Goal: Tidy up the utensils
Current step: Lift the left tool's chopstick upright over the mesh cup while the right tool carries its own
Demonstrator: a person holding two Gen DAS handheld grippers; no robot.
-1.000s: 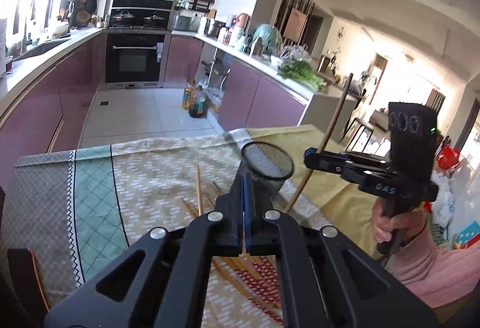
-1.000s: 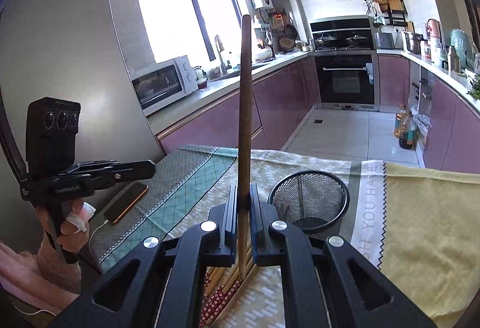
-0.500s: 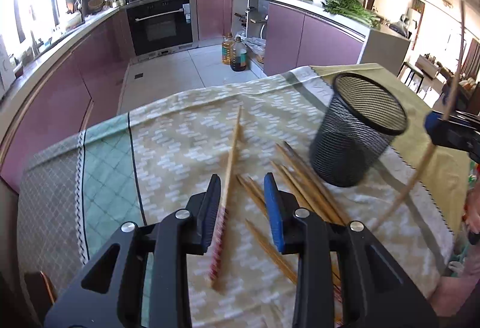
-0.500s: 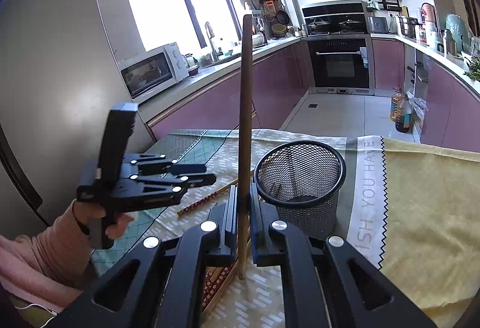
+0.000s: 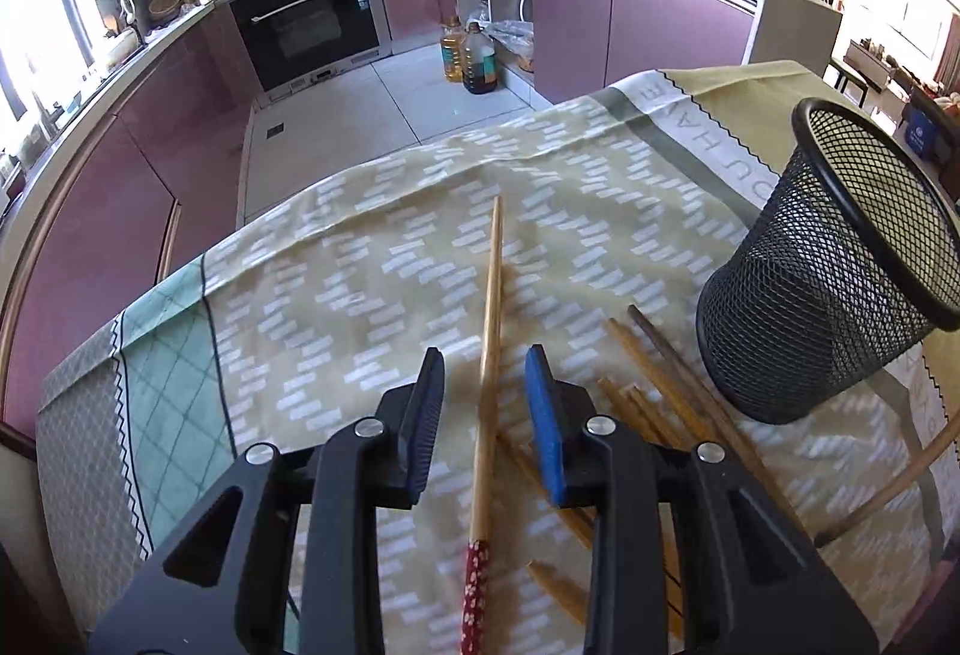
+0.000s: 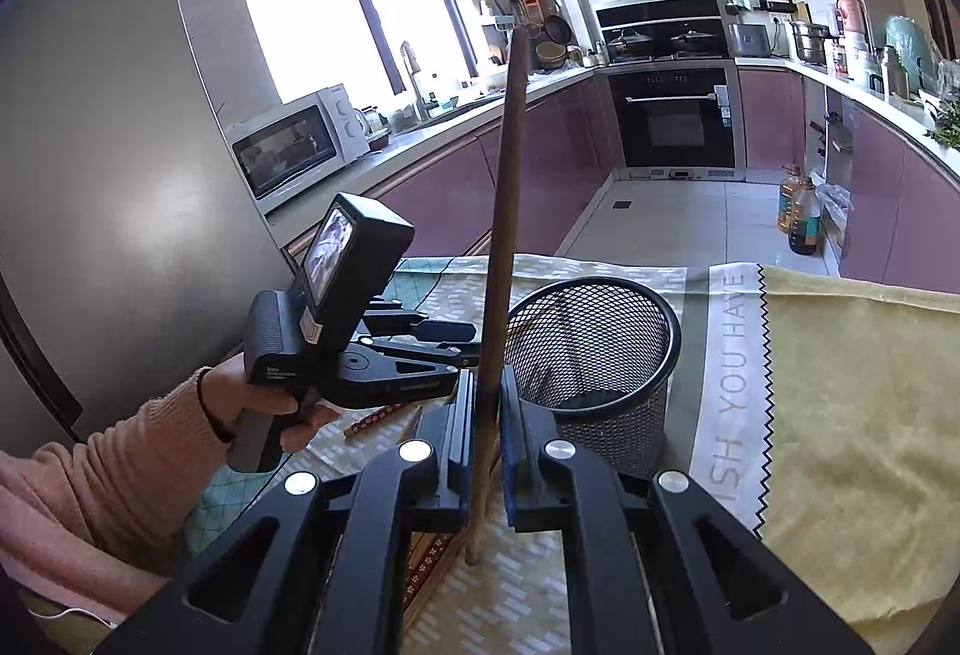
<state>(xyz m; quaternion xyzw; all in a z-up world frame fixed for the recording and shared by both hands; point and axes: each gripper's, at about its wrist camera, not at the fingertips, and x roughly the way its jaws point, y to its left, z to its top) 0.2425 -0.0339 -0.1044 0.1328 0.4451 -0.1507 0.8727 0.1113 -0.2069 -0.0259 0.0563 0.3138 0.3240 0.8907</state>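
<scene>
Left tongs (image 5: 485, 403): released, jaws just narrowing, straddling the red-handled chopstick (image 5: 489, 355) lying on the bench cloth (image 5: 336, 295).
Right tongs (image 6: 483, 445): clenched on an upright dark chopstick (image 6: 507, 211).
Mesh cup (image 6: 591, 355): just beside.
Advice: centre, settle lower, then squeeze.

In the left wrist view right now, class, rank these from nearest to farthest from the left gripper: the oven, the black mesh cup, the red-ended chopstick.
1. Red-ended chopstick: lying between the open jaws of the left gripper.
2. Black mesh cup: on the tablecloth, to the right.
3. Oven: across the kitchen floor, upper left.
</scene>
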